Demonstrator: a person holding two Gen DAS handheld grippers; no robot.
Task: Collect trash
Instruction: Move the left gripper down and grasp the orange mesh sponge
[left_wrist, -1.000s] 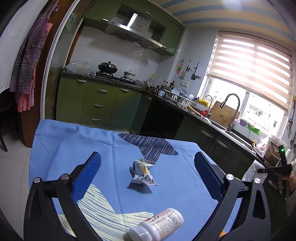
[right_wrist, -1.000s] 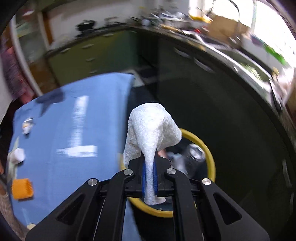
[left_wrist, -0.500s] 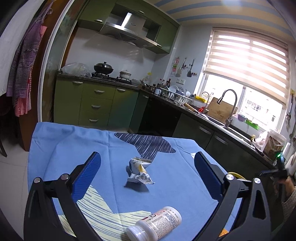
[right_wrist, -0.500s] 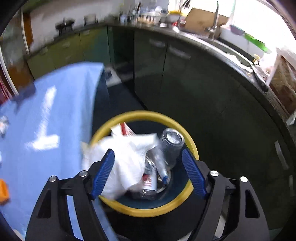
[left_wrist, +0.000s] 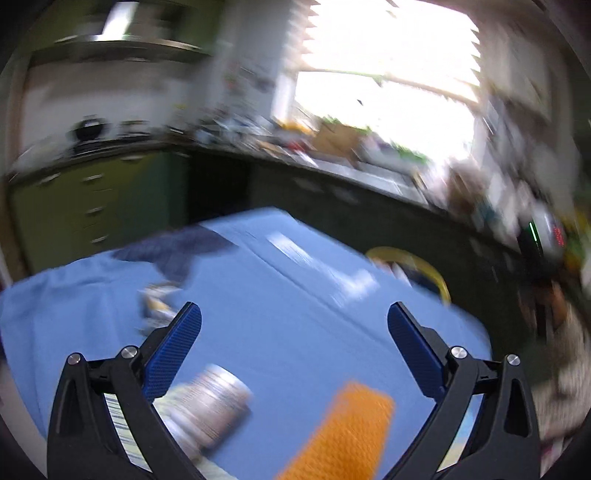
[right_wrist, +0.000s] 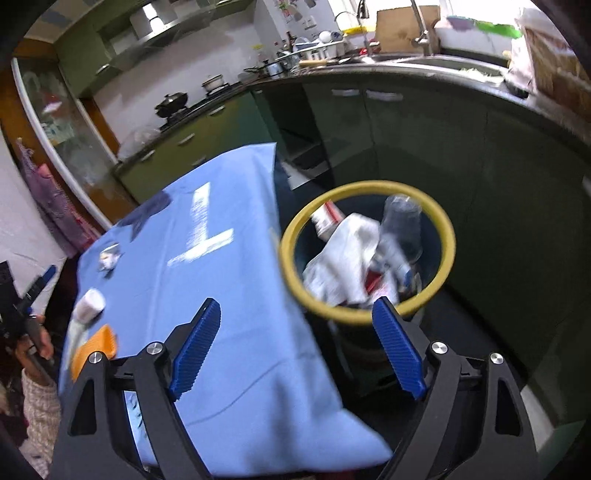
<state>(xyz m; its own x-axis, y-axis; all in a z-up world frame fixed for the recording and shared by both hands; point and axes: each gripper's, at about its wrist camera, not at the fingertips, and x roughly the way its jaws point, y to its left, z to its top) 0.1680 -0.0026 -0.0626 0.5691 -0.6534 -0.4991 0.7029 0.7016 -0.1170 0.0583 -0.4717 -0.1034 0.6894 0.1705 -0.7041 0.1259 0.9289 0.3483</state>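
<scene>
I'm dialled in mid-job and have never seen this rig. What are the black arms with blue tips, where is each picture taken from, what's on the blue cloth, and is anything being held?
There is no robot: a person carries a two-finger gripper in each hand, with a camera on each looking along the fingers. The blurred picture is from the left gripper, open and empty. The sharper one is from the right gripper; its jaws are opening with nothing between them. On the blue tablecloth lie a crumpled wrapper, a white bottle and an orange item. Beside the table stands a yellow-rimmed bin holding a white paper towel, a clear bottle and other rubbish.
</scene>
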